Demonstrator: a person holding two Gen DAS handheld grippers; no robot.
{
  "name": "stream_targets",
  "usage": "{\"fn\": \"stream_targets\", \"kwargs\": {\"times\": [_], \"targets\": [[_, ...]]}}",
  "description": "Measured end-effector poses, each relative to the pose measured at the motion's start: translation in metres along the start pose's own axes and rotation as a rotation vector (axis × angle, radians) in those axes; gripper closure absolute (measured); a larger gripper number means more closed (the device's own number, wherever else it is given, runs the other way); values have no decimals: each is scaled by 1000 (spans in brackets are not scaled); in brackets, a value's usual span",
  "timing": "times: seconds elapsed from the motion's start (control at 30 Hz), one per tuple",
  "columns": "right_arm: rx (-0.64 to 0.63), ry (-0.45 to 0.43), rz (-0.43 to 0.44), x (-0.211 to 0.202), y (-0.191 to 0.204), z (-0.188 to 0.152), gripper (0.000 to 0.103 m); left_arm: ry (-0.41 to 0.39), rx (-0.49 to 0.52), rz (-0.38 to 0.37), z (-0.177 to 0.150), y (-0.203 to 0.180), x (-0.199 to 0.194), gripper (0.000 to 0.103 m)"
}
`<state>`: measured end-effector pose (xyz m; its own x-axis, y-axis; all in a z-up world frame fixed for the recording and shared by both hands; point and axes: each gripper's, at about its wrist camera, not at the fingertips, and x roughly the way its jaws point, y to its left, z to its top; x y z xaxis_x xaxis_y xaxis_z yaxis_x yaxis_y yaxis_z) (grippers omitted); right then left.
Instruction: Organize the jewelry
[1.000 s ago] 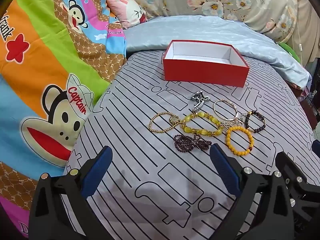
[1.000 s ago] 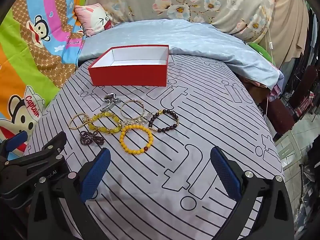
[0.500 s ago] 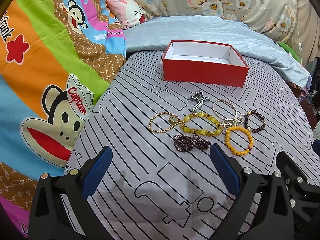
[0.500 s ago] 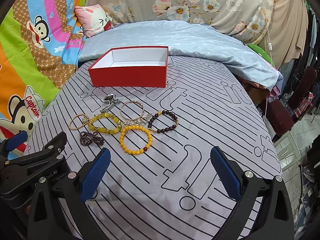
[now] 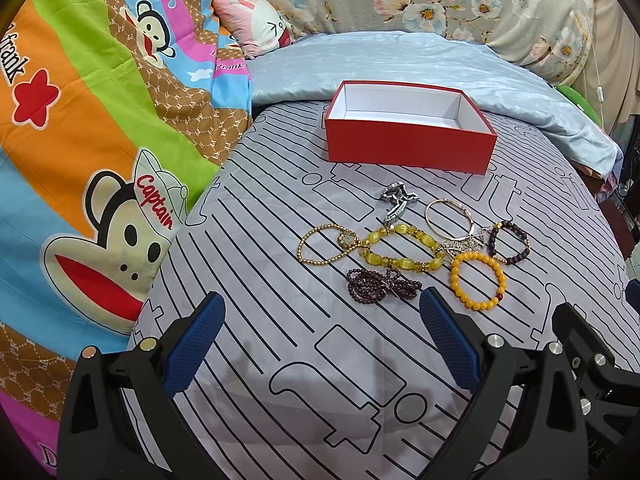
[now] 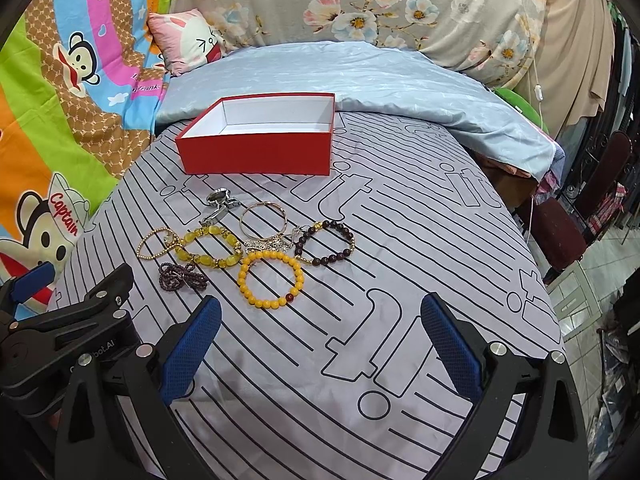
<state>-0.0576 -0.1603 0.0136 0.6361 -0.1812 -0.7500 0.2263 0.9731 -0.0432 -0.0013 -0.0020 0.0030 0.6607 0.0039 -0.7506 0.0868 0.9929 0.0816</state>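
Left wrist: red box [image 5: 408,146] with bare white interior.

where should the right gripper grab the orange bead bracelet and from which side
Pinch the near arc of the orange bead bracelet from above, one finger inside the loop, one outside. It lies flat as an open ring, and that near side is clear of the tangled pieces at its far edge.

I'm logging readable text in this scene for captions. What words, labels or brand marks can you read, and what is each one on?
"Captain": on the monkey's cap printed on the colourful cartoon blanket.
"frank": partly cut off, at the blanket's left edge.
"frank": small script on the blanket's pink stripe, its start unclear.
"bot.AI": partial, on the left gripper's body in the right wrist view.
The red box and the jewelry show no text.
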Motion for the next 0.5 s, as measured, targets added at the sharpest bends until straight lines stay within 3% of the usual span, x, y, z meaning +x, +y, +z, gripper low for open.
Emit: {"fn": "stream_targets", "kwargs": {"times": [0.5], "targets": [[4, 2, 0, 0, -1, -1, 5, 1, 1, 0, 0, -1, -1, 8]]}}
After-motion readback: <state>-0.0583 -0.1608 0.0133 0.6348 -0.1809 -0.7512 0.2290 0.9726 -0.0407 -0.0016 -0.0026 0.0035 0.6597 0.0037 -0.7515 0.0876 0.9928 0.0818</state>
